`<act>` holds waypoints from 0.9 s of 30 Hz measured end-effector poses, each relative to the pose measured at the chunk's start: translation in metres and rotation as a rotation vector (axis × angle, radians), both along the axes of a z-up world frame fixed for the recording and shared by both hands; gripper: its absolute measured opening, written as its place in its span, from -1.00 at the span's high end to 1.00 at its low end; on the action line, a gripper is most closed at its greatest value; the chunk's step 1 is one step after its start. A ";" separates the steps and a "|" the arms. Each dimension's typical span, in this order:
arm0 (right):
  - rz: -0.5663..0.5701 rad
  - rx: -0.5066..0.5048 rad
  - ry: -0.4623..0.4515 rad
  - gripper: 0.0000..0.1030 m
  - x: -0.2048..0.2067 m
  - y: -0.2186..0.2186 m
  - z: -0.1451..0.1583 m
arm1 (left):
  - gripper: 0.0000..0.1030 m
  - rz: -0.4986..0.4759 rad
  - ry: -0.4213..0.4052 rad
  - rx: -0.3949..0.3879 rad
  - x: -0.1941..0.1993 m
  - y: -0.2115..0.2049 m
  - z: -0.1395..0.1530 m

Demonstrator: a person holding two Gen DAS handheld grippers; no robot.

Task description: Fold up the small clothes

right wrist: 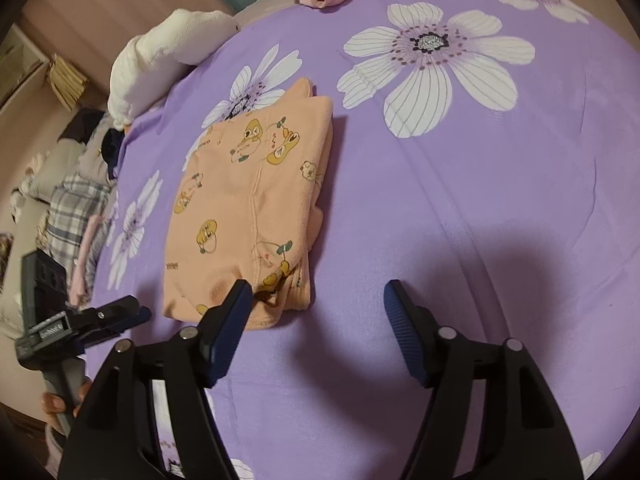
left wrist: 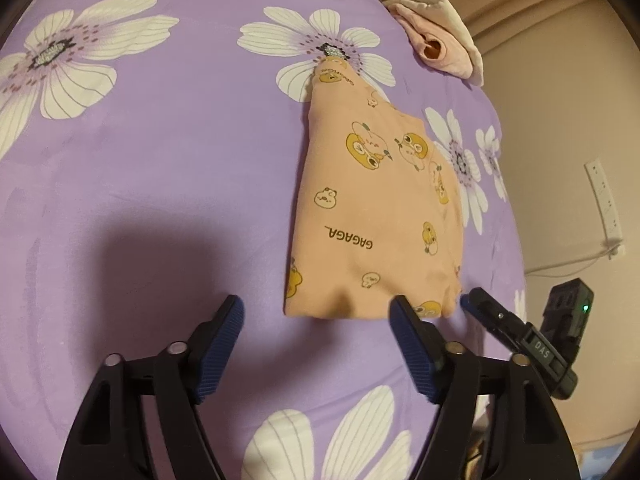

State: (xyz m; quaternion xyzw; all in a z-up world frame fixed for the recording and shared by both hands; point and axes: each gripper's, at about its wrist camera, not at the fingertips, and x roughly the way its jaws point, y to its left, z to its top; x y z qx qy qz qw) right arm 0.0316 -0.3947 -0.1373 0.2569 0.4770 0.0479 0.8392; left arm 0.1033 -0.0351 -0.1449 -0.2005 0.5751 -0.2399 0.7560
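Both grippers hang empty, left gripper and right gripper with jaws spread wide over the purple sheet. Just ahead lies the folded peach garment, flat; beyond, pink clothes.

We see a lilac bedsheet printed with big white daisies, their centres dark and speckled. The folded garment on it is peach, scattered with yellow cartoon ducks, small white faces and dark lettering reading "GAGAGA". At one o'clock from it in the left wrist view lies a pale pink and cream bundle of cloth. Our left tongs and right tongs are black with ribbed dark-blue pads. At nine o'clock in the right wrist view we see a grey-and-white plaid fabric.
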 end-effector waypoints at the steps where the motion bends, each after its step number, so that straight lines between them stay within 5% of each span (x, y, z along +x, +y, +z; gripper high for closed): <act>1: -0.006 0.021 -0.002 -0.40 0.000 -0.002 0.000 | -0.61 0.005 0.003 -0.013 0.001 0.000 0.000; 11: -0.055 0.196 -0.020 -0.49 0.012 -0.021 -0.007 | -0.63 0.018 0.006 -0.075 0.022 -0.002 -0.004; 27: -0.070 0.201 -0.022 -0.51 0.041 -0.036 -0.006 | -0.63 -0.011 -0.027 -0.068 0.055 -0.019 -0.009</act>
